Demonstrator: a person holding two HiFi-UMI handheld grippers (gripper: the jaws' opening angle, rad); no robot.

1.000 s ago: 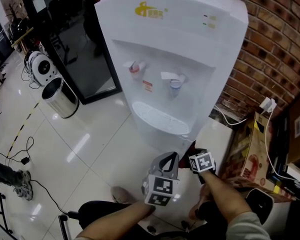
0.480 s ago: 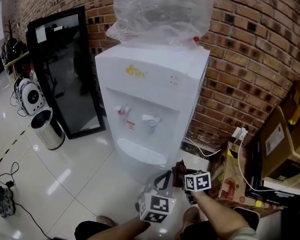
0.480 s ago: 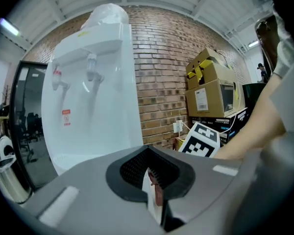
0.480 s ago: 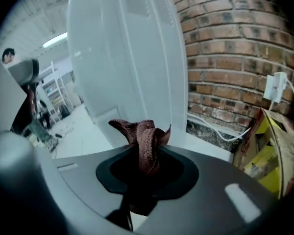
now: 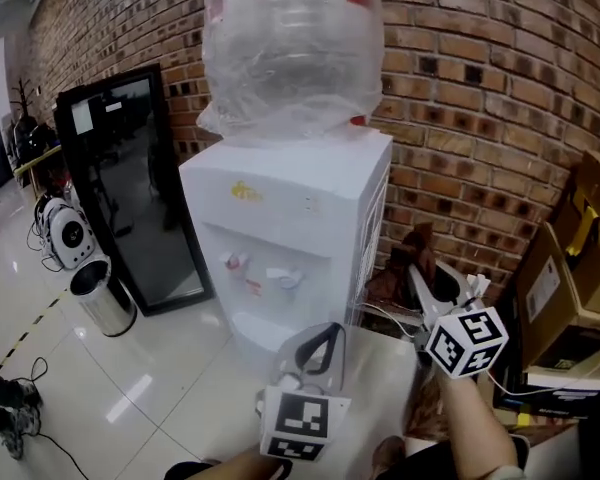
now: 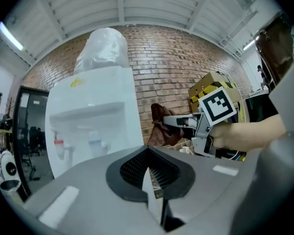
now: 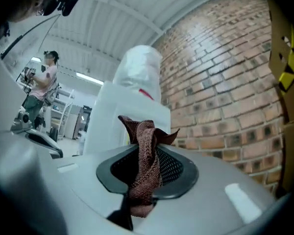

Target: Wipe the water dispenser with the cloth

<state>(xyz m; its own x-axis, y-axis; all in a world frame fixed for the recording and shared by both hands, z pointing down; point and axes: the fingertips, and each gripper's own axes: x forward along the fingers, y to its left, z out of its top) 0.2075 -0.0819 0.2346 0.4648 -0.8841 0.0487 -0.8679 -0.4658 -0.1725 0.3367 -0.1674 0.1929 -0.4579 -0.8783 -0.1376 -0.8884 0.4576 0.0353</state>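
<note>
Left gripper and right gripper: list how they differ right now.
The right gripper is clamped on the brown cloth; the left gripper is shut on nothing. In the head view the right gripper sits higher, beside the water dispenser by the brick wall; the left gripper sits lower, in front of it. Both are grey two-jaw tools, and neither touches the dispenser.

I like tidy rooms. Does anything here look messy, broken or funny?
The clear bottle on the water dispenser looks crinkly, as if wrapped in loose plastic. Nothing looks spilled or broken.
</note>
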